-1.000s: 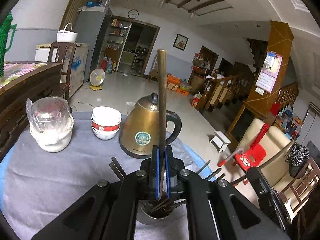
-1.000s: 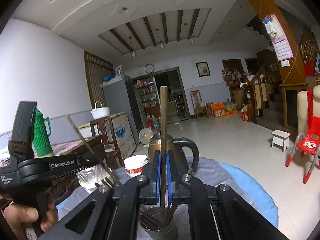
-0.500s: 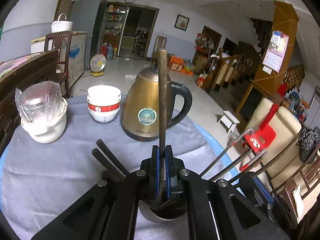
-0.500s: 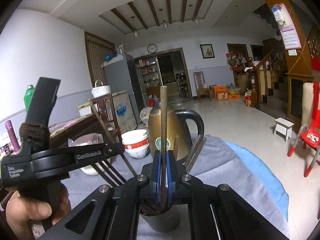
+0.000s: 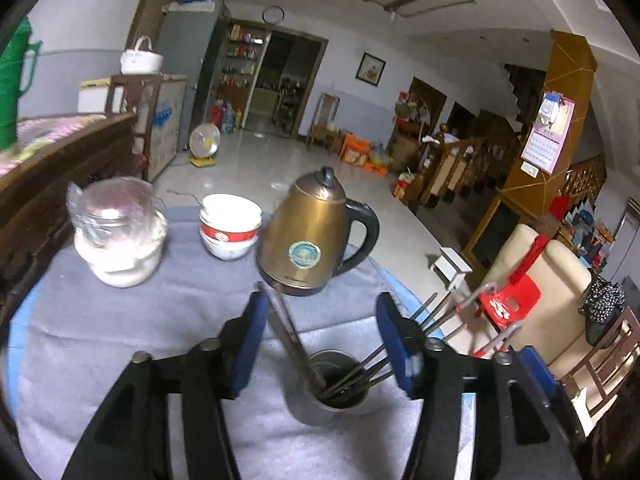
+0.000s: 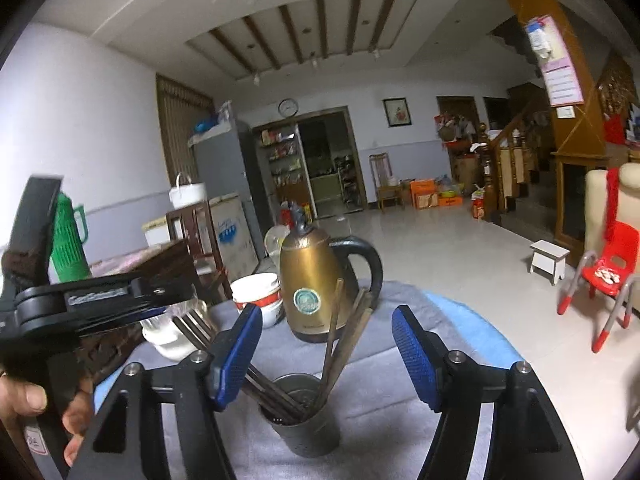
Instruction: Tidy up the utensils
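While the left gripper (image 5: 320,340) has its jaws opening with nothing clamped, the left wrist view shows a metal cup (image 5: 334,394) of chopsticks (image 5: 294,344) at lower centre on the grey-clothed surface (image 5: 120,320), below a brass kettle (image 5: 312,236). From the right wrist view, the right gripper (image 6: 326,346) likewise opens its empty jaws above the cup at lower centre.

Table under grey cloth (image 5: 120,320), metal cup (image 5: 336,396), kettle (image 5: 308,236), bowls (image 5: 230,226), jar (image 5: 118,232)

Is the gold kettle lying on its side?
No, the gold kettle stands upright on the grey cloth, behind the metal cup of chopsticks.
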The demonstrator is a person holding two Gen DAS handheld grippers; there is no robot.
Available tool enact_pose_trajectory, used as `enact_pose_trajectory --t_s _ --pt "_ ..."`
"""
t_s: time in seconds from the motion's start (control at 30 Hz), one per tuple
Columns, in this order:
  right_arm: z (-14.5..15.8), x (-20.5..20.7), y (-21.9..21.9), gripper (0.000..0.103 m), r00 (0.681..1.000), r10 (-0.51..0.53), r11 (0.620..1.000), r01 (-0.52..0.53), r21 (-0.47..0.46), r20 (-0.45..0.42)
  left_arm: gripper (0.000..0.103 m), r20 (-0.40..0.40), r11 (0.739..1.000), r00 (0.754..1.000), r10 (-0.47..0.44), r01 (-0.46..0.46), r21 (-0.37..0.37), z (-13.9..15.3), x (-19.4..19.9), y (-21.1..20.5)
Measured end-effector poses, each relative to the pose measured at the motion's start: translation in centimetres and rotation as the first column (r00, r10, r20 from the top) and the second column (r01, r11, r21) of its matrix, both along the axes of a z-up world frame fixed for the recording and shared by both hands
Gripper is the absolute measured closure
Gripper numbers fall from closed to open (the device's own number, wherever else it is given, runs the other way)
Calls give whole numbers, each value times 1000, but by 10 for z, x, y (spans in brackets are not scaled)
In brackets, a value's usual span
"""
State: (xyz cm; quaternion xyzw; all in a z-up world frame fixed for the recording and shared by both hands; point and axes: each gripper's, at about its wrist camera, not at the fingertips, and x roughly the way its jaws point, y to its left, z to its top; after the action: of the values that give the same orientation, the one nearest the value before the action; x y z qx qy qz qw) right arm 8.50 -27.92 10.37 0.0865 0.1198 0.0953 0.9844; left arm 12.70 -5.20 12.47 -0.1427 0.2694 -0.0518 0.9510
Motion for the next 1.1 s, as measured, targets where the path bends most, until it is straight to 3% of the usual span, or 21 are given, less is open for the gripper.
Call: enact_pose_trajectory --t_s 0.13,0.3,0.47,0.6,0.67,0.77,0.93,1.1 --pt "-1 -29 0 31 1000 31 999 -31 6 -4 27 -6 999 1000 29 -28 46 -7 -24 7" --pt "-21 -49 22 31 990 106 992 -111 -57 -89 27 -84 993 996 14 -4 115 -33 -39 2" --pt "-38 -54 30 31 981 112 987 -129 -99 -158 26 -137 990 990 20 -1 142 -45 -51 0" --pt "-43 -55 32 28 972 102 982 -132 -133 -210 25 -148 982 988 34 -5 189 -48 -59 -5" --pt "-44 -54 35 21 968 101 979 -137 -148 -230 24 -166 978 986 33 2 207 -49 -60 -9" --pt "-45 -53 37 15 962 96 975 -142 -170 -255 24 -156 975 987 35 1 221 -49 -66 -7" --pt "-45 -52 39 4 959 87 972 -141 -186 -268 14 -140 977 990 35 -4 215 -48 -70 -4" --pt "-38 -52 38 3 963 75 971 -129 -200 -259 5 -104 975 994 44 -20 219 -45 -74 -2"
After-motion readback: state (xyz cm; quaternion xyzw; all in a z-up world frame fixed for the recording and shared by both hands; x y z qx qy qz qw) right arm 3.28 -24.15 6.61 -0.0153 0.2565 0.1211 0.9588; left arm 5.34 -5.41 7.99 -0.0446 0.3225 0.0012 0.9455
